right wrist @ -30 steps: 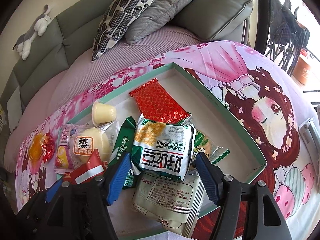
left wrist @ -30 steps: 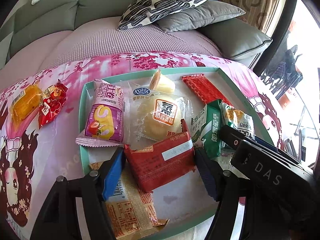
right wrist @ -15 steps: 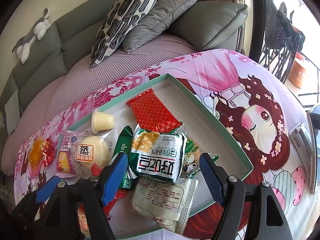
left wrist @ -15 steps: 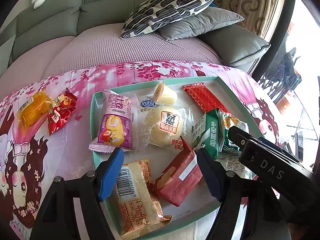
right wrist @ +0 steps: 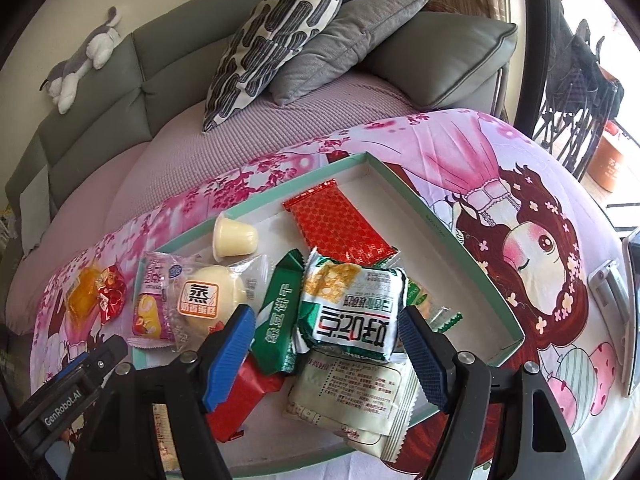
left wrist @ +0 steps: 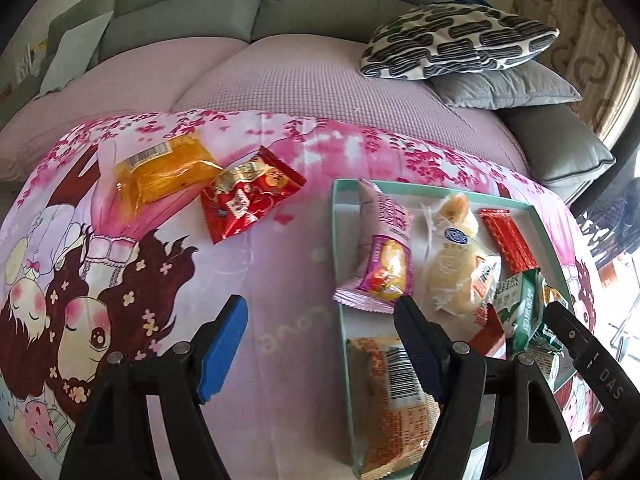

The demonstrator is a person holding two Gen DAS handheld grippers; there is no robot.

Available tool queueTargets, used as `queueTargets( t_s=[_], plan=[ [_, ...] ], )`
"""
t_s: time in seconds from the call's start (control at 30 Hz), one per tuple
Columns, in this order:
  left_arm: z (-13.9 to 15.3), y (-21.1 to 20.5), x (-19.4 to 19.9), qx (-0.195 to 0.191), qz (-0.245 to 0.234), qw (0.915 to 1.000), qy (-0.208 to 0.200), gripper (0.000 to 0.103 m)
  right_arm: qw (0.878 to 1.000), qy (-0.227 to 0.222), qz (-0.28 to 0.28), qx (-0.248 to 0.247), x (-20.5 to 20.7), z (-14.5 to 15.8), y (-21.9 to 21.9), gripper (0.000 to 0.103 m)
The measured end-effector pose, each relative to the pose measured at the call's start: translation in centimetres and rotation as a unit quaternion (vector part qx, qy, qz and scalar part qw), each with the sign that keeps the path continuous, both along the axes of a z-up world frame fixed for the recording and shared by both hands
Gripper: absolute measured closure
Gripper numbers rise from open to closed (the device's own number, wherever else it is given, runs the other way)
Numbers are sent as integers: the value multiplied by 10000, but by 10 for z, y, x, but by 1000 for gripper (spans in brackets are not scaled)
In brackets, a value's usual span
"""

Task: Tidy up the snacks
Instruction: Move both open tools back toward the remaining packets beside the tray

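Note:
My left gripper [left wrist: 320, 344] is open and empty, above the pink cloth just left of the teal tray [left wrist: 440, 193]. Beyond it on the cloth lie an orange packet [left wrist: 160, 172] and a red packet [left wrist: 248, 196], both outside the tray. My right gripper [right wrist: 326, 354] is open over the tray [right wrist: 460, 240]. A white-and-green packet [right wrist: 352, 312] and a green packet [right wrist: 280, 320] show between its fingers, and the pads do not press on them. A white sachet [right wrist: 352, 396] and a red box-shaped packet [right wrist: 240, 400] lie below them.
The tray also holds a pink cake packet [left wrist: 384, 256], a steamed-cake packet [right wrist: 204, 296], a jelly cup [right wrist: 234, 236] and a red wafer bar [right wrist: 340, 224]. A sofa with cushions [right wrist: 272, 40] lies behind the table. A metal stand [right wrist: 608, 292] sits at the right edge.
The red box-shaped packet that was between my left fingers now lies in the tray. My left gripper has swung left off the tray over the cloth. My right gripper's jaws widened slightly.

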State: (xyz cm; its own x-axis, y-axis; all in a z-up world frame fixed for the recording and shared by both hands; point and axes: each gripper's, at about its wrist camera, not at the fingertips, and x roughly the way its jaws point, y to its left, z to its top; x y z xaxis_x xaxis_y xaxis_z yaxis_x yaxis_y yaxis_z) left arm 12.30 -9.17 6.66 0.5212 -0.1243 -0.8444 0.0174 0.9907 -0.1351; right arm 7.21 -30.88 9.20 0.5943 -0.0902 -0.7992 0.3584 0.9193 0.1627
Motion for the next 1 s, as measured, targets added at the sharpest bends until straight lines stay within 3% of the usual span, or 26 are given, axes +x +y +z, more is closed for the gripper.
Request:
queueTargets(
  t_s=[0.3, 0.43, 0.53, 0.63, 0.7, 0.77, 0.83, 1.0],
  plan=[
    [0, 14, -1, -152, 239, 9996, 56, 27, 9991, -48, 389, -137, 6, 3, 25, 25],
    [-1, 15, 0, -183, 254, 9995, 87, 27, 9988, -83, 429, -218, 7, 4, 28, 14],
    [-1, 17, 0, -168, 265, 9995, 85, 27, 9988, -97, 415, -230, 7, 3, 27, 12],
    [-1, 18, 1, -175, 293, 9994, 68, 27, 9989, -111, 392, -244, 7, 3, 25, 0],
    [-2, 18, 1, -158, 308, 9994, 67, 26, 9987, -154, 397, -265, 6, 4, 25, 0],
    [-3, 19, 2, -141, 307, 9994, 60, 22, 9986, -186, 406, -272, 6, 5, 25, 0],
    [-3, 19, 1, -122, 324, 9994, -12, 9, 9985, -204, 425, -276, 6, 5, 26, 0],
    [1, 20, 0, -68, 396, 9990, -207, 3, 9978, -280, 475, -362, 6, 7, 29, 0]
  ],
)
